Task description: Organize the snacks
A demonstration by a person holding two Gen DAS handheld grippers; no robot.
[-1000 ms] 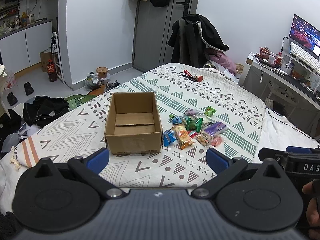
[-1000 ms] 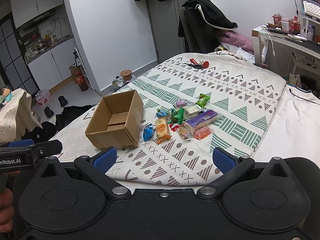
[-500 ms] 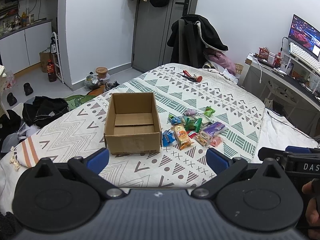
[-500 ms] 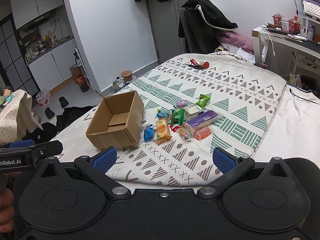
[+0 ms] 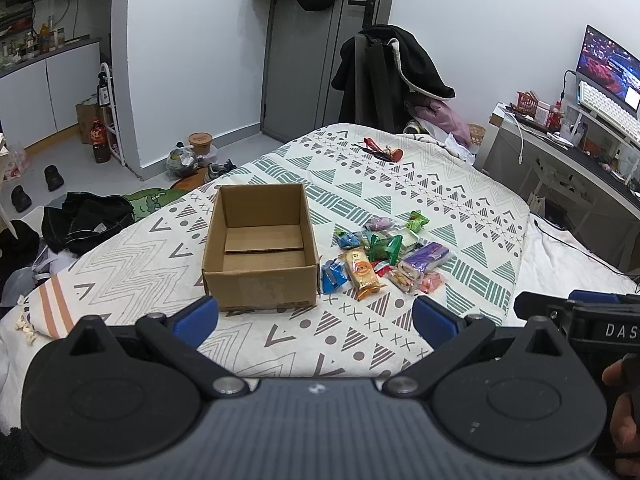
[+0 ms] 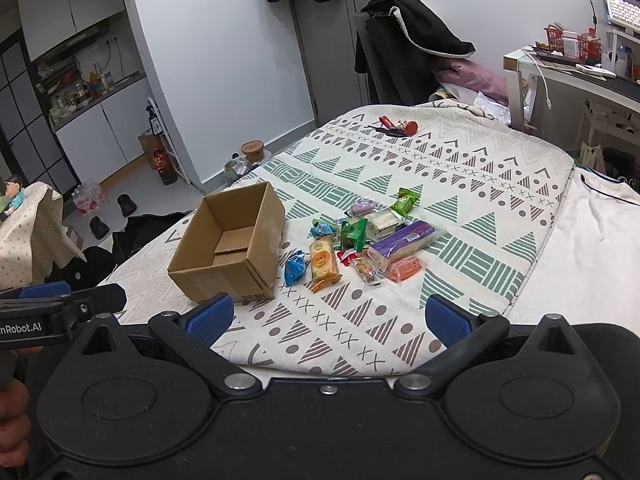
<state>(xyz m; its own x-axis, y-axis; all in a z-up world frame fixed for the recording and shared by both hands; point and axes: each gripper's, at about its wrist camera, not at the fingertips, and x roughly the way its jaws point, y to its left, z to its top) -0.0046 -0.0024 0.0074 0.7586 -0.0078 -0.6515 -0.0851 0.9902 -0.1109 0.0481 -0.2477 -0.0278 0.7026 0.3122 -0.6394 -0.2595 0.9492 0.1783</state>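
Hovering over the near edge of the bed (image 5: 460, 184), the left gripper (image 5: 316, 318) has its blue-padded fingers (image 5: 196, 320) spread wide with nothing between them. The right gripper (image 6: 328, 318) hangs beside it over the same edge, its fingers (image 6: 210, 316) equally wide apart and empty. Each camera catches the other tool only partly: the right one enters the left view at the right border, cut off after the letters "DAS", with a bit of the right hand (image 5: 622, 412) below it; the left one shows at the left border of the right view, with a sliver of the left hand (image 6: 12, 436) mostly out of frame.

Beyond the fingertips, an open cardboard box (image 5: 260, 246) stands on the patterned bedspread, towards the bed's left side. Its inside shows only bare flaps on the bottom. Just to the right of the box lies the pile of snacks (image 5: 384, 256), loosely heaped near the middle of the bed: a blue packet (image 5: 333, 276) nearest the box, an orange-trimmed packet (image 5: 362, 272) touching it, then green wrappers (image 5: 384, 246), a purple pack (image 5: 424, 258) and a red-orange packet (image 5: 432, 282). Several wrappers overlap, so some are half covered and their print is too small to read.

At the bed's far edge lie small red and dark items (image 5: 380, 150), too small to identify.
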